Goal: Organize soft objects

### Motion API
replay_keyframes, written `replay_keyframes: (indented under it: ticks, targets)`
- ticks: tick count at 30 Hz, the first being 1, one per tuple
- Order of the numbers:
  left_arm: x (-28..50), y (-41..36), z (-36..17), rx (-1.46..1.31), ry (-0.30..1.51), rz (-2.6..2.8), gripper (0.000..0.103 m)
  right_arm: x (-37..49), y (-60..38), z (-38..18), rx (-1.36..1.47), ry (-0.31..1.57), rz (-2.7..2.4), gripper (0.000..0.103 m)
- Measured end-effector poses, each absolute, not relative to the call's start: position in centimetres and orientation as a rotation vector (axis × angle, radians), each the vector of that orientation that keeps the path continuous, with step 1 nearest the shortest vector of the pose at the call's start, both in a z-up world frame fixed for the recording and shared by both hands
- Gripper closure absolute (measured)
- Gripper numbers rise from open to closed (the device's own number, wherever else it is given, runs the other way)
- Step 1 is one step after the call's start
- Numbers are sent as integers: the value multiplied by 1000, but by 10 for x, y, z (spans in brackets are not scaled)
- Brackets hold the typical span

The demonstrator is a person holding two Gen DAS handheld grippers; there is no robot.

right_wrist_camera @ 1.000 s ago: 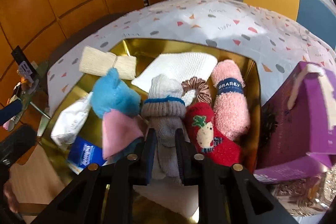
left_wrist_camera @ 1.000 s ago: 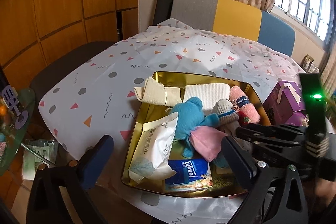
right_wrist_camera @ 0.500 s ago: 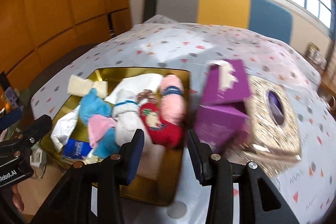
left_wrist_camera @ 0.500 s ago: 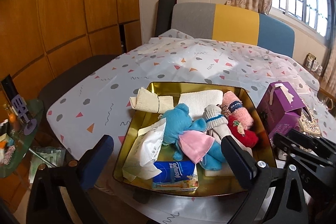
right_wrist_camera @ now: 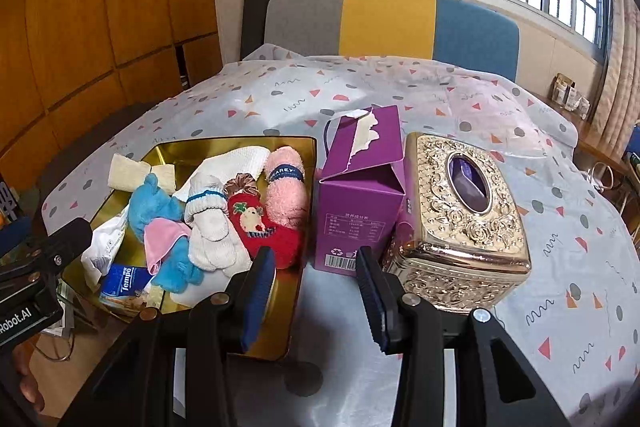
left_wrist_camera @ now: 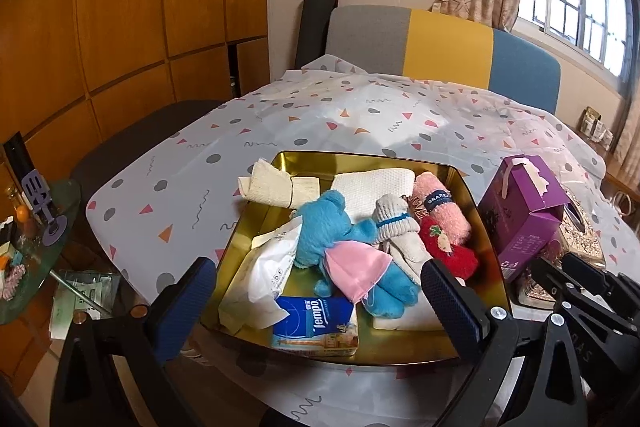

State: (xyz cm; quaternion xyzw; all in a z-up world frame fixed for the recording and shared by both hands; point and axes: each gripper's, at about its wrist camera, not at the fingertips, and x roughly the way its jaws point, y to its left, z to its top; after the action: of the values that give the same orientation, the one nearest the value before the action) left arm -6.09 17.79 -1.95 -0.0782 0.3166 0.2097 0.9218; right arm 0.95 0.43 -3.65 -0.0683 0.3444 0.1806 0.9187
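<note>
A gold tray (left_wrist_camera: 360,157) (right_wrist_camera: 240,139) on the patterned tablecloth holds a blue plush toy (left_wrist_camera: 324,223) with a pink cloth, a grey-white sock (left_wrist_camera: 394,223) (right_wrist_camera: 208,223), a red sock (right_wrist_camera: 260,227), a pink rolled sock (right_wrist_camera: 286,187), a white cloth (left_wrist_camera: 372,183), a beige cloth (left_wrist_camera: 272,183), a white wipes pack (left_wrist_camera: 268,275) and a Tempo tissue pack (left_wrist_camera: 316,323). My left gripper (left_wrist_camera: 315,269) hovers wide open over the tray's near edge. My right gripper (right_wrist_camera: 314,257) stands open and empty, near the tray's right rim, facing a purple carton (right_wrist_camera: 360,195).
An ornate gold tissue box (right_wrist_camera: 460,211) sits right of the purple carton. A grey, yellow and blue sofa back (left_wrist_camera: 440,47) stands behind the table. A small glass side table (left_wrist_camera: 36,227) with clutter is at the far left. A window is at the upper right.
My right gripper let go of the grey-white sock, opened, and drew back up and to the right, out of the tray. My left gripper pulled back slightly.
</note>
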Motion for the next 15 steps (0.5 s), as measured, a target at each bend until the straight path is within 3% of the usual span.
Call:
replay_keyframes:
  ticks: [15]
  targets:
    - [-65,178,-18,-157,648,441,0,4,6,-35,-143,695,374,61]
